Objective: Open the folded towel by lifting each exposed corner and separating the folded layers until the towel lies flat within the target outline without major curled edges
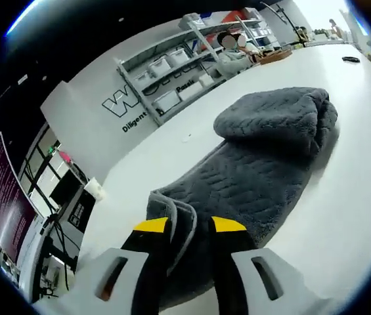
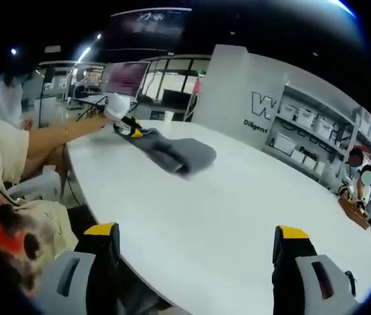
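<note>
**Towel partly opened; far end still bunched**

My left claw (image 1: 190, 226) is clamped on the near edge of the grey towel (image 1: 264, 164), its yellow-tipped jaws drawn close with folded layers pinched between them. In the right gripper view the same claw shows at the far side of the counter (image 2: 238, 216), gripping the towel's end (image 2: 172, 152) beside my forearm. My right claw (image 2: 195, 237) stands with jaws wide apart, holding nothing, well away from the towel over bare counter.

Progress, as I judge it: the towel lies stretched lengthwise across the white counter, so some unfolding appears done. The far end is still doubled over into a thick rounded heap, and the near edge shows a curled double layer at my left jaws. Those layers remain to be separated and flattened. I can make out no target outline on the counter in either view, so I cannot judge placement.

Surface and room: the counter is white, smooth and broad. A white wall with dark lettering (image 1: 129, 105) stands behind, with metal shelving (image 1: 172, 72) holding white bins. A lit screen (image 2: 127, 77) hangs beyond the counter. A seated person is at the far end.
</note>
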`<move>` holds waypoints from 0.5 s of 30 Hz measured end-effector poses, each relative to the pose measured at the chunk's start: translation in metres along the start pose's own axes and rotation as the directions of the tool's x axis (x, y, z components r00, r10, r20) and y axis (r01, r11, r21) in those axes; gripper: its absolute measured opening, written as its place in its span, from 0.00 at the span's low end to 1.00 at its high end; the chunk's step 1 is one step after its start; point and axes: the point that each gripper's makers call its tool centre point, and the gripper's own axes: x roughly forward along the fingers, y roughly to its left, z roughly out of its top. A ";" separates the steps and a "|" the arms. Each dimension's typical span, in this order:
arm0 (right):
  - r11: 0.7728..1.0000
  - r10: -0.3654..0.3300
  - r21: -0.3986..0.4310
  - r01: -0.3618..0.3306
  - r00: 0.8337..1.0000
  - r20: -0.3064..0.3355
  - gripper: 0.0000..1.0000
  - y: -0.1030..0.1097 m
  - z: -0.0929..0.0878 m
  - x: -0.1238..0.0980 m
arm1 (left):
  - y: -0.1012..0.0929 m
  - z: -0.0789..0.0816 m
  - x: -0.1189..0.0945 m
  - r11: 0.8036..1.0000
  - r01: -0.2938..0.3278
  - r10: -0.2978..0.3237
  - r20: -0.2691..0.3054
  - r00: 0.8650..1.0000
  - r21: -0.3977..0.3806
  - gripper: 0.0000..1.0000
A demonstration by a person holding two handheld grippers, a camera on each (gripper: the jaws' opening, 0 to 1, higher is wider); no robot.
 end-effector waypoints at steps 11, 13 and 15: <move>1.000 0.001 -0.005 -0.001 1.000 -0.004 0.97 0.000 0.000 0.000 | 0.008 -0.006 0.002 0.998 -0.014 0.013 -0.019 1.000 -0.054 0.05; 1.000 0.000 -0.004 0.000 1.000 -0.004 0.97 0.000 0.000 -0.001 | 0.007 -0.004 -0.009 0.998 -0.027 0.026 -0.014 1.000 -0.059 0.04; 1.000 -0.002 -0.002 0.002 1.000 -0.004 0.97 -0.002 -0.001 -0.001 | 0.009 -0.003 -0.012 0.998 -0.035 0.034 -0.007 0.999 -0.059 0.04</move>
